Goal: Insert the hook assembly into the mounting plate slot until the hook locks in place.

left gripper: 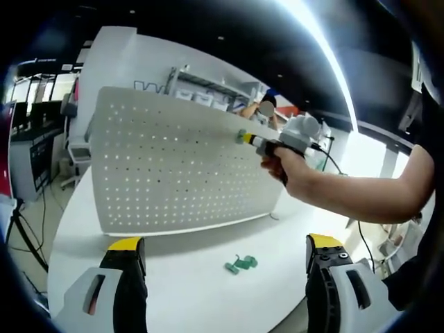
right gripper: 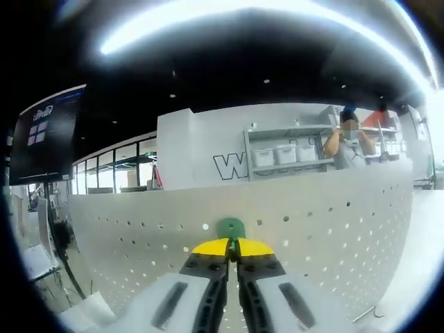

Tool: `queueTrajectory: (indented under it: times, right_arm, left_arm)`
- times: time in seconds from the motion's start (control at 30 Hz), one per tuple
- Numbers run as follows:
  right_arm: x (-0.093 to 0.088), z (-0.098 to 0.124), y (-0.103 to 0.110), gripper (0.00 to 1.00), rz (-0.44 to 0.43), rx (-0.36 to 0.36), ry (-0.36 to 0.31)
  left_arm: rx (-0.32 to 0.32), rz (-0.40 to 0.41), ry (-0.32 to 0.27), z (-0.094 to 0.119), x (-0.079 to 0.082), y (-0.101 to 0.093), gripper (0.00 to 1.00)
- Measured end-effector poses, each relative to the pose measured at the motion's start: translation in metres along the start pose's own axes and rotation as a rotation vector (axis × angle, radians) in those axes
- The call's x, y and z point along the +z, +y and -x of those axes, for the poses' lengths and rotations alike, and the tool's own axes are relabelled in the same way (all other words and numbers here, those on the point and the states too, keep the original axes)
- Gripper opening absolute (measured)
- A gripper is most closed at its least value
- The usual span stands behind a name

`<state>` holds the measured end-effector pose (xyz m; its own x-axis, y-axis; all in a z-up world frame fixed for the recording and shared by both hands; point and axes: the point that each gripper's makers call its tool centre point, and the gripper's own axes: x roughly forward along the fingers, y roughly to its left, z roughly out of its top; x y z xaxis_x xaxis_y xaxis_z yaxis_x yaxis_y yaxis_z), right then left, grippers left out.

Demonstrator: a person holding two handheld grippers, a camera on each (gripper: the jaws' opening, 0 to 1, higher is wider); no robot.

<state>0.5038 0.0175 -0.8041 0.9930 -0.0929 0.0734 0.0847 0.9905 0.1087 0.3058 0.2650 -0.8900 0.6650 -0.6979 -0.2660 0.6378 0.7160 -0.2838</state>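
Observation:
A white pegboard mounting plate [left gripper: 173, 163] stands upright on the white table [left gripper: 201, 277]. My right gripper [left gripper: 248, 139], held by a hand reaching in from the right, presses a green hook [left gripper: 241, 136] against the plate near its upper right. In the right gripper view the jaws [right gripper: 232, 246] are shut on the green hook [right gripper: 231, 227], which touches the pegboard [right gripper: 333, 229]. My left gripper [left gripper: 222, 251] hangs open low over the table, apart from everything. A second green hook [left gripper: 241, 263] lies on the table between its jaws.
A cable [left gripper: 333, 163] trails from the right gripper. Behind the plate stand a white wall, shelves with bins [right gripper: 284, 154] and people [right gripper: 350, 142]. The table's rounded edge runs at the left, with office furniture [left gripper: 31, 152] beyond.

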Motion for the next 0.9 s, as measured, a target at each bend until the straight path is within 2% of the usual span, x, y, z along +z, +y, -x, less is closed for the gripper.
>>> queueTrajectory:
  times: [0.2,0.33,0.4,0.5,0.57,0.73,0.9]
  right_arm:
    - [-0.002,-0.001,0.000,0.01,0.017,0.002,0.034]
    - [-0.003,-0.002,0.000,0.02,-0.006,0.008,0.043]
    - [-0.003,-0.001,0.002,0.05,-0.044,0.018,0.045]
    - [-0.001,0.000,0.005,0.15,-0.016,0.017,0.045]
    - [-0.002,0.001,0.005,0.16,-0.017,0.022,0.049]
    - [0.007,0.008,0.008,0.17,-0.034,0.036,0.034]
    - [0.023,0.022,0.010,0.19,-0.055,0.052,0.002]
  left_arm:
    - [-0.002,0.002,-0.003,0.000,0.000,-0.001,0.97]
    - [0.001,0.002,-0.003,0.002,0.000,-0.002,0.97]
    - [-0.005,0.007,-0.014,0.003,0.001,-0.003,0.97]
    - [-0.001,0.013,-0.017,0.004,0.002,-0.004,0.97]
    - [0.003,0.006,-0.019,0.006,0.003,-0.005,0.97]
    - [0.009,-0.008,-0.021,0.010,0.004,-0.009,0.97]
    - [0.013,-0.025,-0.019,0.016,0.004,-0.014,0.97]
